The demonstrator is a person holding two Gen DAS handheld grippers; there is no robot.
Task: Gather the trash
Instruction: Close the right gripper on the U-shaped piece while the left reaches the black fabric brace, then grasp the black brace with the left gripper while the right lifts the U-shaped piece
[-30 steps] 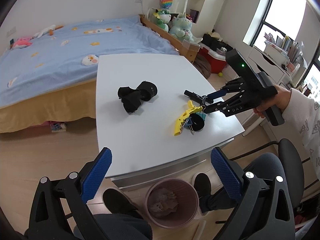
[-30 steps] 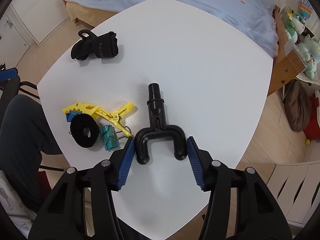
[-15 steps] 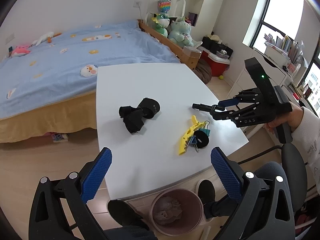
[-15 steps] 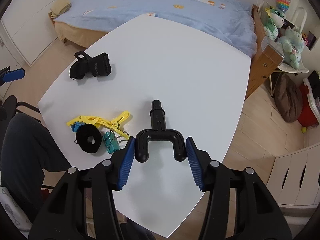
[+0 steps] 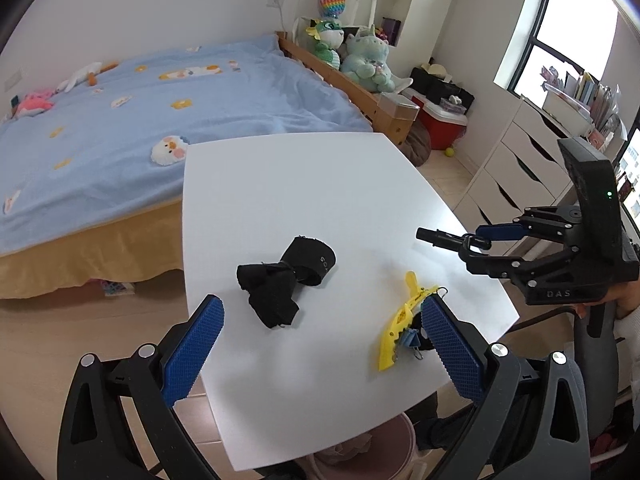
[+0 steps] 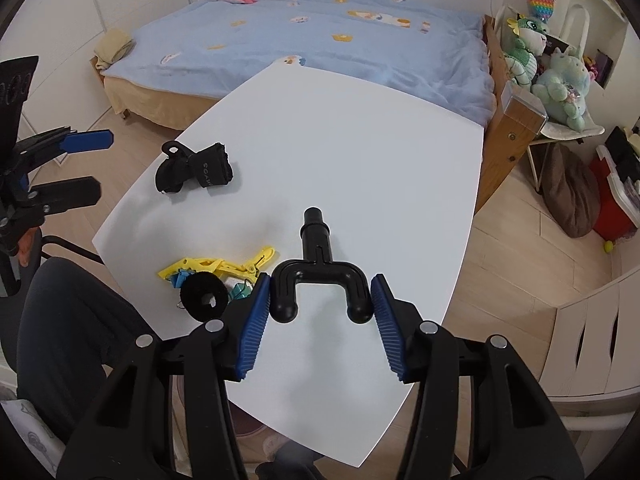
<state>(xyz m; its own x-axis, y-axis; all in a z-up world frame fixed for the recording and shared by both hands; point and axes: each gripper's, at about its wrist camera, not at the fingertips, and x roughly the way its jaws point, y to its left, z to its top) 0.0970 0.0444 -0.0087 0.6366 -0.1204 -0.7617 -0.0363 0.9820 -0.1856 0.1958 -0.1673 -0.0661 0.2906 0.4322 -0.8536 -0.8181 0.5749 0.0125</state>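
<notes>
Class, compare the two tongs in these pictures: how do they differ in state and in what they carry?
The right tongs are shut on a black forked plastic piece, lifted off the white table; the left tongs stand wide open and carry nothing. Both have blue ribbed pads and point down toward that table.

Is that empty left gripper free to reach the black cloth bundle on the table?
Probably yes: the left gripper is open and empty, the black cloth bundle lies just ahead on the white table, nothing between.

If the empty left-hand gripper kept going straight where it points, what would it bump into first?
Probably the black cloth bundle on the white table; it lies between the open left gripper's fingers in its view, though depth is uncertain.
</notes>
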